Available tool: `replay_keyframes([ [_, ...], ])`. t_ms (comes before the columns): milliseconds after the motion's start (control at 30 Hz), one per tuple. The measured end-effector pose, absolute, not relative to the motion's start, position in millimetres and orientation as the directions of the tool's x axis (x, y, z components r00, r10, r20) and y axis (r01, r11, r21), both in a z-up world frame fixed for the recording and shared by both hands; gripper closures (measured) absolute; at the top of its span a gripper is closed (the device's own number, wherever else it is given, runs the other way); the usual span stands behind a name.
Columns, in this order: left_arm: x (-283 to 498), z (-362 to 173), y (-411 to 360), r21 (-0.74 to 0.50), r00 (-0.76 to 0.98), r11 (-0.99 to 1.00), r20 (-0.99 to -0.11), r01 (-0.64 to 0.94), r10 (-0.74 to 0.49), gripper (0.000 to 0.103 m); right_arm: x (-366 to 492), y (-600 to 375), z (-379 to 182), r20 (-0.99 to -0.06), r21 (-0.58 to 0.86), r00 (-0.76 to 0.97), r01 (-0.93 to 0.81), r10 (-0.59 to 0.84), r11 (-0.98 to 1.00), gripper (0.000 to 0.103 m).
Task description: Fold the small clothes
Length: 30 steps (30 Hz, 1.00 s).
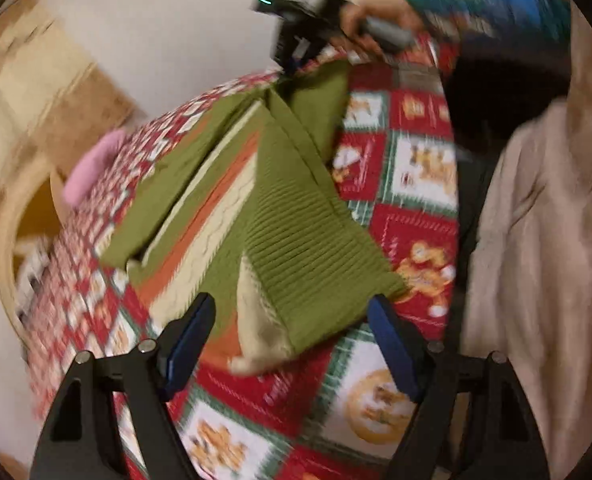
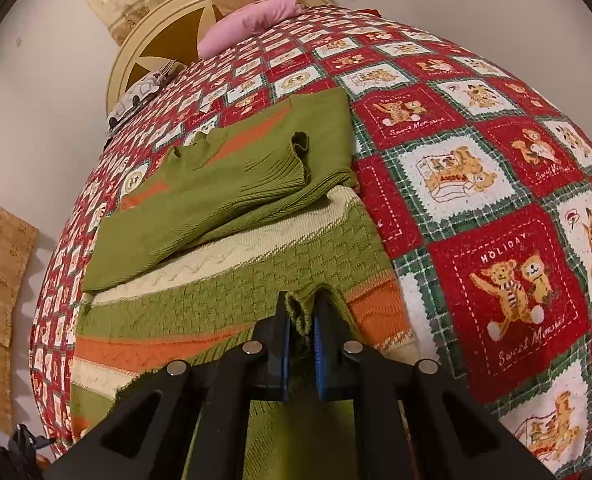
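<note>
Right gripper (image 2: 300, 320), black frame with blue pads: fingers clamped on a raised fold of green knit at 6 o'clock in the right wrist view

Olive-green knitted sweater with cream and orange stripes (image 2: 232, 248): lies on the bed, partly folded; ribbed sleeve and plain green panel turned over the striped body toward 11 o'clock; ribbed cuff standing up near centre; basket-weave texture on the near body

Left gripper (image 1: 292, 312): fingers apart, nothing pressed between them, ribbed hem of the sweater just beyond the tips; view blurred

Red, white and green teddy-bear patchwork quilt (image 2: 495, 240): covers the bed beneath the sweater

Pink pillow (image 2: 252, 20): at 12 o'clock on the quilt's far edge

Round cream headboard (image 2: 136, 56): at 11 o'clock
</note>
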<state>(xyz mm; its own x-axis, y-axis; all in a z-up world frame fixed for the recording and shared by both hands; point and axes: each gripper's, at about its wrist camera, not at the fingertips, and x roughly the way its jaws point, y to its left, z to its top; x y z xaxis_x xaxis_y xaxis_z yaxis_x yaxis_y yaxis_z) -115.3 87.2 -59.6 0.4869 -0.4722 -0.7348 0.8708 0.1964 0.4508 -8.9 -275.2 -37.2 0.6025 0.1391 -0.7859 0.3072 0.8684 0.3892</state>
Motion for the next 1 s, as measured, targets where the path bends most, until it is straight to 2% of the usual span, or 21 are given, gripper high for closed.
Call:
replay_keyframes([
  [100,-110,-77,75,0.435,0.43,0.091,-0.797,0.896,-0.424,0.046,-10,-275,-36,-0.786,0.396,0.602,0.31,0.144,0.864,0.094],
  [133,-109,-75,76,0.413,0.4,0.076,-0.796,0.908,-0.454,0.048,-11,-276,-36,-0.785,0.401,0.601,0.309,0.149,0.863,0.094],
  [233,-96,-70,73,0.287,0.294,0.085,-0.843,0.954,-0.45,0.063,-13,-278,-38,-0.781,0.418,0.602,0.31,0.164,0.854,0.094],
  [267,-88,-66,75,0.221,0.249,0.116,-0.85,0.968,-0.464,0.079,-13,-279,-39,-0.78,0.425,0.603,0.311,0.168,0.85,0.094],
  [300,-80,-62,76,0.174,0.231,0.161,-0.844,0.972,-0.483,0.09,-13,-280,-40,-0.778,0.43,0.604,0.313,0.172,0.847,0.094],
  [400,-38,-51,89,0.031,0.248,0.378,-0.803,0.925,-0.542,0.09,-11,-280,-41,-0.778,0.431,0.605,0.315,0.171,0.846,0.094],
  [433,-16,-49,98,-0.058,0.245,0.461,-0.784,0.885,-0.57,0.09,-11,-279,-41,-0.778,0.428,0.605,0.315,0.168,0.847,0.094],
  [533,27,-53,119,-0.199,0.295,0.618,-0.742,0.76,-0.602,0.091,-10,-279,-43,-0.779,0.427,0.605,0.32,0.164,0.846,0.094],
  [600,43,-61,127,-0.238,0.327,0.683,-0.74,0.69,-0.588,0.095,-10,-280,-44,-0.778,0.431,0.607,0.324,0.164,0.842,0.094],
  [667,34,-59,128,-0.23,0.324,0.662,-0.73,0.713,-0.602,0.096,-10,-280,-44,-0.778,0.433,0.607,0.326,0.166,0.84,0.094],
  [700,24,-55,128,-0.21,0.316,0.632,-0.724,0.746,-0.613,0.095,-11,-281,-43,-0.778,0.434,0.606,0.326,0.167,0.84,0.094],
  [733,7,-48,127,-0.162,0.309,0.586,-0.723,0.794,-0.618,0.09,-11,-281,-43,-0.778,0.435,0.605,0.326,0.168,0.839,0.094],
  [767,-9,-42,125,-0.1,0.309,0.54,-0.727,0.836,-0.613,0.076,-10,-281,-43,-0.779,0.435,0.605,0.326,0.169,0.839,0.094],
  [800,-25,-37,125,-0.029,0.322,0.5,-0.732,0.866,-0.6,0.049,-10,-281,-44,-0.779,0.435,0.603,0.326,0.169,0.84,0.094],
  [867,-54,-32,129,0.138,0.379,0.42,-0.729,0.897,-0.57,0.012,-9,-281,-44,-0.78,0.436,0.603,0.328,0.169,0.838,0.094],
  [900,-68,-32,132,0.221,0.407,0.37,-0.721,0.902,-0.561,0.006,-9,-281,-45,-0.778,0.439,0.604,0.33,0.17,0.836,0.094],
  [967,-85,-37,130,0.324,0.42,0.267,-0.732,0.907,-0.536,0.006,-9,-282,-45,-0.774,0.449,0.609,0.337,0.172,0.827,0.094],
  [1000,-85,-41,127,0.339,0.41,0.23,-0.748,0.912,-0.523,0.009,-10,-283,-45,-0.773,0.453,0.611,0.339,0.174,0.825,0.094],
])
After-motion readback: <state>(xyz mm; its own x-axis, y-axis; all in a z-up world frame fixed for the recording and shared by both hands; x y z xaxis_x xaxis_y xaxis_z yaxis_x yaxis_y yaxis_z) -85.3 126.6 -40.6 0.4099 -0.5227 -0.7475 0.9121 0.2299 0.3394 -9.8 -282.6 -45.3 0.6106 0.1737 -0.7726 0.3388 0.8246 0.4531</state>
